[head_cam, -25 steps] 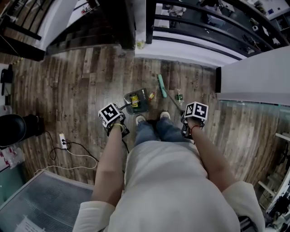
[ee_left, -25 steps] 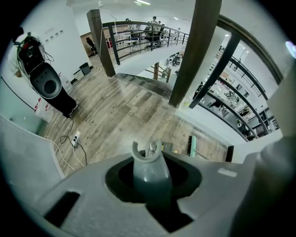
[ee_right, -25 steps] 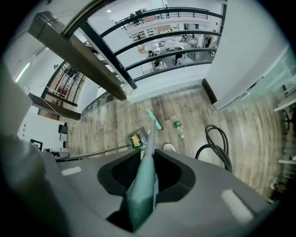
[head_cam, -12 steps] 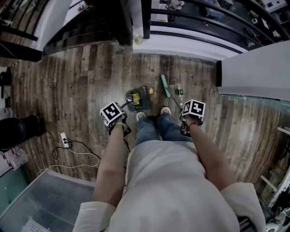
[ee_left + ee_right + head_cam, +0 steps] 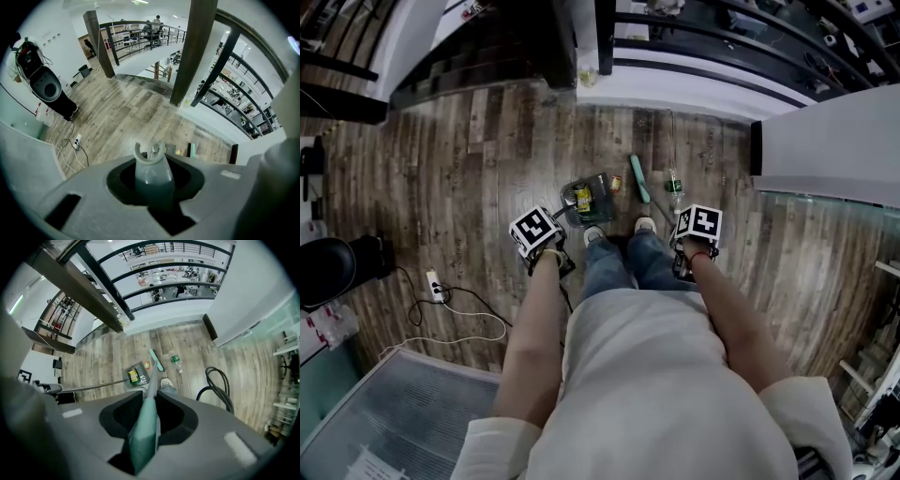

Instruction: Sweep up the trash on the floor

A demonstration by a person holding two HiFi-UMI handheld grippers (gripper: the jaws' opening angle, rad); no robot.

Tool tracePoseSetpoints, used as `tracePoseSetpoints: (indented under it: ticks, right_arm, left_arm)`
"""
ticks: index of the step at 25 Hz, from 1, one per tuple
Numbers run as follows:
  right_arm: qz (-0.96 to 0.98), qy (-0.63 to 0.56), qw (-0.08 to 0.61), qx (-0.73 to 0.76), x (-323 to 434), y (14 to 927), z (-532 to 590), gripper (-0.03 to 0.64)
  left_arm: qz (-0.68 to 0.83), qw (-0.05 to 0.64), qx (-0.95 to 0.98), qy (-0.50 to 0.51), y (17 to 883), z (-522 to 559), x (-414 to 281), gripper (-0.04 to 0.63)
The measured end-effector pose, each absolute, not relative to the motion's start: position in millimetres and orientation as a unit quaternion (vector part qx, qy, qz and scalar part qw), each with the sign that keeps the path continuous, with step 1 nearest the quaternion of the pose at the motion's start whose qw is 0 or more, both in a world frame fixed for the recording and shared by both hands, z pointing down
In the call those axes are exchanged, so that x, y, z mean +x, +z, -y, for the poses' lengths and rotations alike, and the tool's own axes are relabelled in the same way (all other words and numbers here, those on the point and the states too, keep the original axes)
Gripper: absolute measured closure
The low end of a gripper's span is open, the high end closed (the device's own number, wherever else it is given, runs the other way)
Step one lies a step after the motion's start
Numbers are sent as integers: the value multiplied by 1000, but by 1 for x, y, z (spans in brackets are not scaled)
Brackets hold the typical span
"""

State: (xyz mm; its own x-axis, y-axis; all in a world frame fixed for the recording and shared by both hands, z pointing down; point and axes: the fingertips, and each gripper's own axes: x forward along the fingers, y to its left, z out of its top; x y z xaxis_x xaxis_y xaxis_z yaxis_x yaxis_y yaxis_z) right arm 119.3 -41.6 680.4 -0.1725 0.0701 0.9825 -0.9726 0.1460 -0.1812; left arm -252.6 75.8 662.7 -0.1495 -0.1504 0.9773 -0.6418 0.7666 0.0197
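— Progress report: one yellow wrapper [image 5: 580,199] already lay in the dustpan [image 5: 599,204], mid-frame in the head view, just above the person's shoes [image 5: 593,234].
— And what was left?
— A small yellow-and-red scrap [image 5: 615,184] sat on the wood floor [image 5: 469,159] just right of the pan. A clear bottle with a green label [image 5: 674,190] lay further right, beyond the broom head [image 5: 638,178]. About a third done, by my guess.
— Both tools gripped?
— Yes. The left gripper [image 5: 152,187] was clamped tight on the dustpan handle [image 5: 151,161], a smooth grey plastic tube ending in a hanging loop. The right gripper [image 5: 146,412] was closed on the broom handle [image 5: 151,380], teal at the grip and thinning to a pale shaft.
— Shapes, surfaces?
— The pan looked dark, flat and squarish. The broom head was a narrow teal bar, and the planks were brown and grainy.
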Motion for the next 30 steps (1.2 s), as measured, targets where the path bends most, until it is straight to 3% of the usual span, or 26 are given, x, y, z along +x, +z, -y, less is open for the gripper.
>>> tracePoseSetpoints:
  ticks: [30]
  right_arm:
    - [564, 549, 523, 327, 63, 670, -15, 518]
  left_arm:
    - [730, 591, 275, 204, 669, -76, -254, 513]
